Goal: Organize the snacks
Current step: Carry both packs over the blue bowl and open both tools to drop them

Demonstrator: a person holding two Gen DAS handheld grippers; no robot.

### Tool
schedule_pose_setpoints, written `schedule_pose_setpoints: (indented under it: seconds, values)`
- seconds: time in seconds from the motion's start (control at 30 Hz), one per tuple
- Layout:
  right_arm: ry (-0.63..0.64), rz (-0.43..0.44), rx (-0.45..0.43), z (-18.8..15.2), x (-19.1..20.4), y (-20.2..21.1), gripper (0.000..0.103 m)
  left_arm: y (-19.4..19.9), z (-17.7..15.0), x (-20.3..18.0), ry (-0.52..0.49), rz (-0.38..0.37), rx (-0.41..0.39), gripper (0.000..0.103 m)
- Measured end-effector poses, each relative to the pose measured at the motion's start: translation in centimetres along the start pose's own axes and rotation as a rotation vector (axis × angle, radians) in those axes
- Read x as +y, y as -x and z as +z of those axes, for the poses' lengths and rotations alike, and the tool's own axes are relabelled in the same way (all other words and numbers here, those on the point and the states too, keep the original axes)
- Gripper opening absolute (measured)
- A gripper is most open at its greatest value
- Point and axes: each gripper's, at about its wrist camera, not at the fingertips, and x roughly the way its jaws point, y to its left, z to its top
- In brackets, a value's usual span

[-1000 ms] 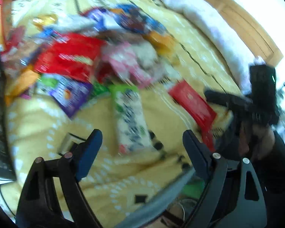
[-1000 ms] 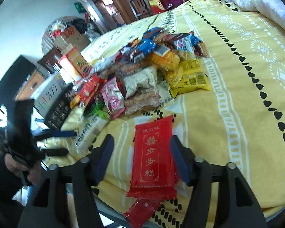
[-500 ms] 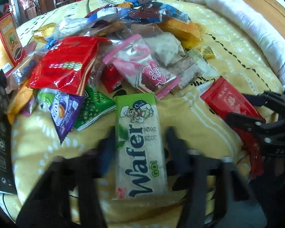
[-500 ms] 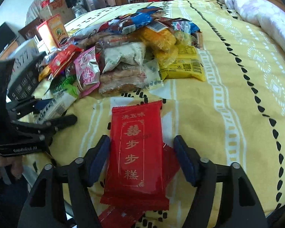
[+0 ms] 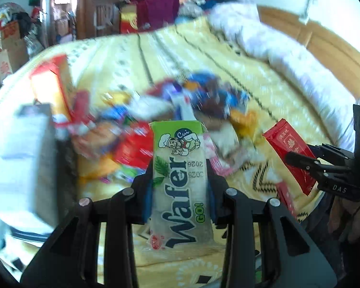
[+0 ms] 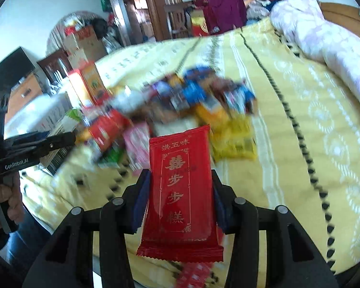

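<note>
1. The left gripper [image 5: 178, 192] is clamped on a green wafer packet [image 5: 178, 180], held above the yellow bedspread [image 5: 264, 91].
2. The right gripper [image 6: 178, 196] grips a red cake packet [image 6: 180, 192] by its sides, also held off the bedspread.
3. Beyond both lies a snack pile [image 6: 180, 100], too blurred to pick out single packets.

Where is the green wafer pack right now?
The green wafer pack is clamped in the left gripper, centre of its view, above the yellow bedspread, in front of the snack pile.
</note>
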Motion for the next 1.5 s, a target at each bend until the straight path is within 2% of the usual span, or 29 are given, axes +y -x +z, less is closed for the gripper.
schedule_pose_setpoints:
  seconds: [0.17,0.37,0.47,0.67,0.8,1.0,1.17,1.5]
  values:
    - [0.061,0.083,-0.078,5.3,4.5,1.0,0.05,5.3,2.1,5.4,0.071,0.092,-0.1,0.036]
    - [0.157,0.235,-0.148,11.6,12.9,0.2,0.05,12.3,3.3,14.0,0.189,0.285,-0.193,0.036]
    - [0.205,0.334,-0.16,14.1,18.3,-0.6,0.05,15.2,2.8,18.8,0.272,0.378,-0.216,0.036]
    - [0.318,0.521,-0.121,16.6,30.6,-3.0,0.05,17.9,-0.2,26.2,0.438,0.491,-0.21,0.036]
    - [0.363,0.602,-0.067,16.8,37.1,-5.1,0.05,17.7,-2.3,29.0,0.521,0.516,-0.176,0.036]
    - [0.391,0.666,0.025,15.8,44.2,-8.2,0.05,17.7,-3.9,30.8,0.56,0.5,-0.155,0.036]
    - [0.403,0.675,0.062,14.6,46.2,-9.4,0.05,19.1,-4.5,31.4,0.576,0.491,-0.157,0.036]
    - [0.415,0.668,0.089,13.9,46.7,-10.5,0.05,19.1,-4.8,32.3,0.592,0.486,-0.148,0.036]
